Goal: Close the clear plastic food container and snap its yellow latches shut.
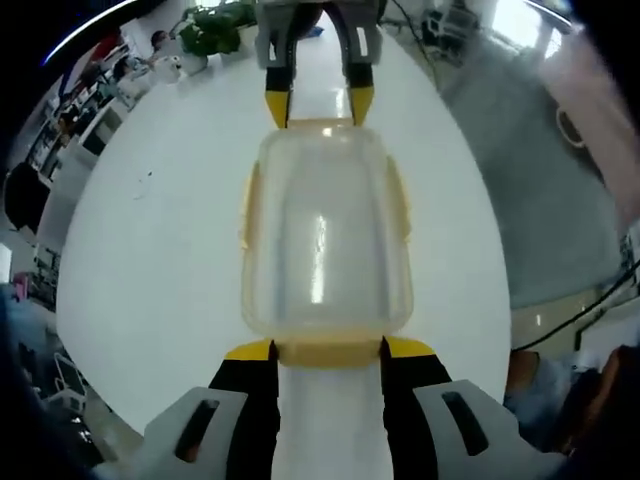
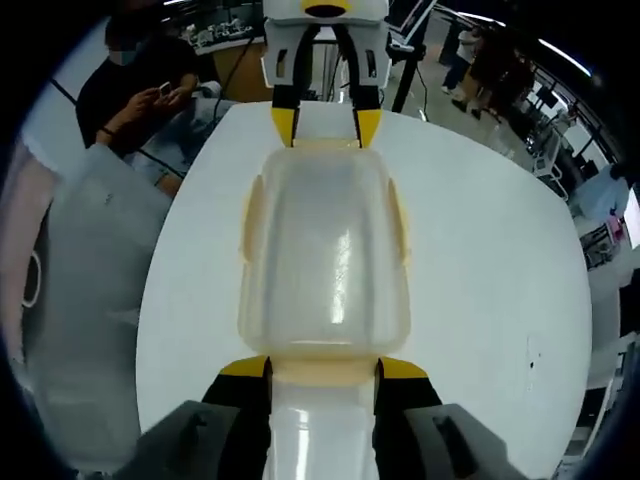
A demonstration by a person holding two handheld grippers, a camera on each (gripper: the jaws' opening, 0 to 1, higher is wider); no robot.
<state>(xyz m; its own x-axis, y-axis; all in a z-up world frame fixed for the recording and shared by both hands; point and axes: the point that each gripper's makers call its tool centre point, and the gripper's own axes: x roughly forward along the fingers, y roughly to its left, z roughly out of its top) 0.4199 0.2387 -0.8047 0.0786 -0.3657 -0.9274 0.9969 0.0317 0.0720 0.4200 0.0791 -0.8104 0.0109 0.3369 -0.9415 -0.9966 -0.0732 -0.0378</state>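
Now, in the left gripper view, we see the clear plastic food container [image 1: 325,240] lying with its lid on, on the white round counter [image 1: 150,260], straight ahead of our left gripper [image 1: 326,348]. Its jaws stand apart, one yellow tip at each near corner of the container, with the yellow latch [image 1: 327,352] of the near end lying between them; the tips look to be touching the container's rim, but we cannot tell whether they press on it. More yellow latches run along the two long sides. At the far end the right gripper [image 1: 320,108] comes in from the top, its jaws likewise spread, its yellow tips just at the container's far edge. A potted green plant [image 1: 215,30] stands beyond the counter, and a person in a grey top [image 1: 530,170] is at the counter's right side.

In the right gripper view the same container [image 2: 325,255] lies lengthwise ahead of the right gripper [image 2: 323,368], whose jaws are open and flank the near end latch [image 2: 322,372]. The left gripper [image 2: 326,125] meets the far end, jaws apart. A seated person holding a phone [image 2: 165,90] is beyond the counter [image 2: 480,280].
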